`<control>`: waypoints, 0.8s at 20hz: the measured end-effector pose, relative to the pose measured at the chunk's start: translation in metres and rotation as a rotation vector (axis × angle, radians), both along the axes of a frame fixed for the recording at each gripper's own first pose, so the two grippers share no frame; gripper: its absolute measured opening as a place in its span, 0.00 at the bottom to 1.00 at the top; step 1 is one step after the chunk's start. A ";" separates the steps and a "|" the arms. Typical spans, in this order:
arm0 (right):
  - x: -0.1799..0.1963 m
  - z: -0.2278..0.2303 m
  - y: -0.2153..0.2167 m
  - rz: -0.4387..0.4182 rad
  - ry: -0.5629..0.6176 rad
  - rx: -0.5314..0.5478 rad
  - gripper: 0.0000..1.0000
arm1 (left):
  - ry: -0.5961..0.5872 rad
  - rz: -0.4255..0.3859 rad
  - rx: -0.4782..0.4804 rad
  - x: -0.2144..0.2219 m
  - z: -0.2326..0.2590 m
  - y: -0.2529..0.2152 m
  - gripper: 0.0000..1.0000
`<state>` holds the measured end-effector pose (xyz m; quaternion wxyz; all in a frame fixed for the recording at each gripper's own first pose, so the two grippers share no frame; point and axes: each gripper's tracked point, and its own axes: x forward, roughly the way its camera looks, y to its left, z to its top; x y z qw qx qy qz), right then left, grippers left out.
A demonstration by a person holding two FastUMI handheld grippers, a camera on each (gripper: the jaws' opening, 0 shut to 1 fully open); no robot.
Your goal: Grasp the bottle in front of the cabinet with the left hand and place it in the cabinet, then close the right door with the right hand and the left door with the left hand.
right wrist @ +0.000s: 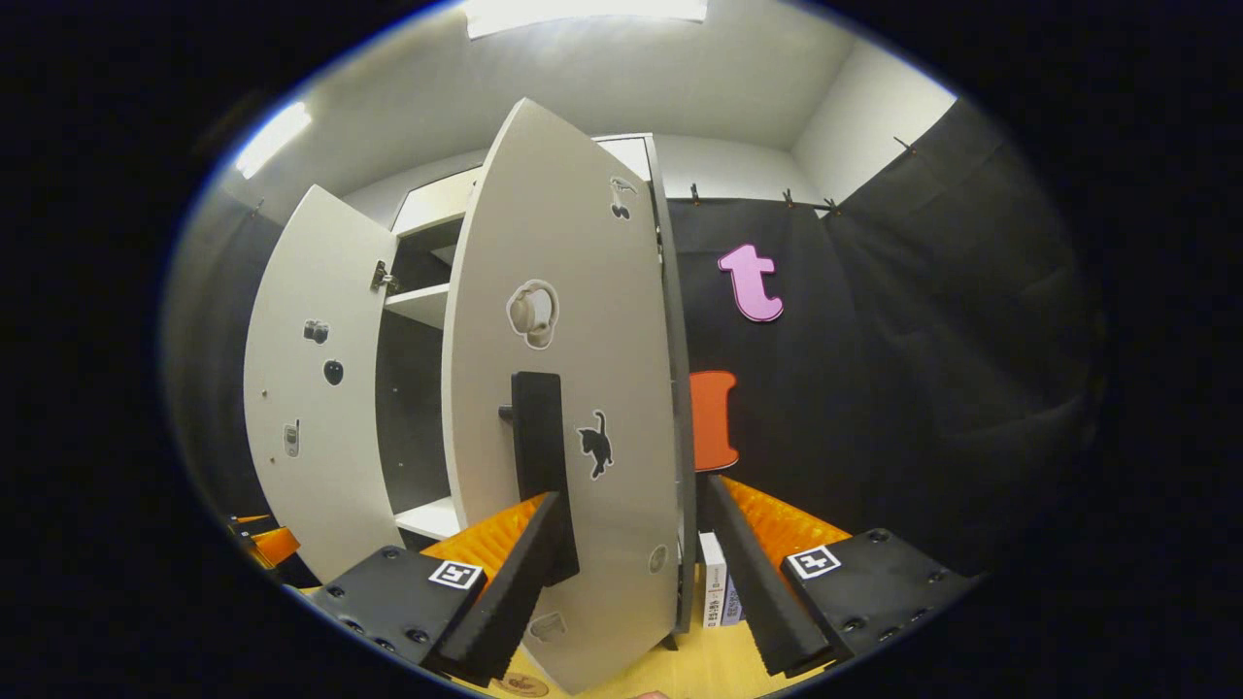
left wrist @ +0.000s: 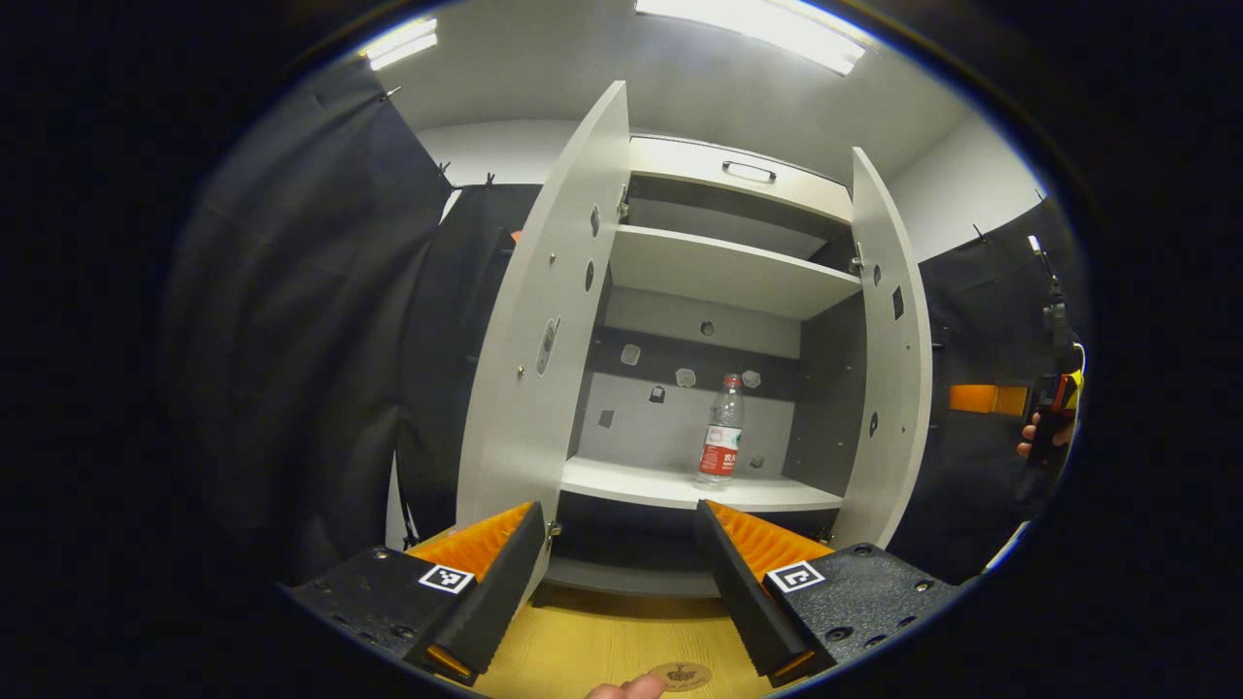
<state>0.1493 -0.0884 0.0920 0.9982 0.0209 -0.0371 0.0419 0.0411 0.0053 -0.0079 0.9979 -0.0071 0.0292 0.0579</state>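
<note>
A clear plastic bottle (left wrist: 721,432) with a red label and red cap stands upright on the cabinet's lower shelf (left wrist: 621,482). Both white doors hang open: the left door (left wrist: 544,330) and the right door (left wrist: 891,359). My left gripper (left wrist: 621,582) is open and empty, low in front of the cabinet and well back from the bottle. In the right gripper view the right door (right wrist: 573,388) shows its outer face with a dark handle (right wrist: 539,437). My right gripper (right wrist: 636,573) is open, its fingers straddling that door's lower edge without pressing on it.
An upper shelf (left wrist: 728,272) and a drawer with a handle (left wrist: 748,172) sit above the bottle. The cabinet stands on a yellow wooden top (left wrist: 602,650). A hand holding the other gripper (left wrist: 1049,427) appears at far right. Small books (right wrist: 717,582) stand beside the cabinet.
</note>
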 end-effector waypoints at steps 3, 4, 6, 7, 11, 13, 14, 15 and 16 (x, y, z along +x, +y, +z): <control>0.010 -0.005 0.022 0.059 0.012 -0.004 0.98 | -0.014 0.054 0.014 -0.008 0.006 0.018 0.94; 0.013 -0.009 0.032 0.084 0.019 -0.003 0.98 | -0.019 0.074 0.020 -0.012 0.008 0.025 0.94; 0.024 -0.015 0.051 0.119 0.036 -0.018 0.98 | -0.040 0.118 0.030 -0.020 0.017 0.039 0.94; 0.030 -0.019 0.058 0.128 0.044 -0.031 0.98 | -0.051 0.138 0.033 -0.022 0.021 0.046 0.94; 0.049 -0.029 0.081 0.142 0.062 -0.032 0.98 | -0.067 0.223 0.063 -0.033 0.028 0.078 0.94; 0.056 -0.026 0.086 0.135 0.056 -0.031 0.89 | -0.071 0.281 0.072 -0.038 0.034 0.101 0.94; 0.057 -0.028 0.086 0.127 0.058 -0.032 0.95 | -0.071 0.307 0.069 -0.039 0.037 0.111 0.93; 0.060 -0.028 0.088 0.124 0.059 -0.033 0.96 | -0.076 0.327 0.066 -0.040 0.040 0.121 0.94; 0.061 -0.028 0.090 0.122 0.061 -0.034 0.88 | -0.082 0.347 0.068 -0.039 0.045 0.131 0.94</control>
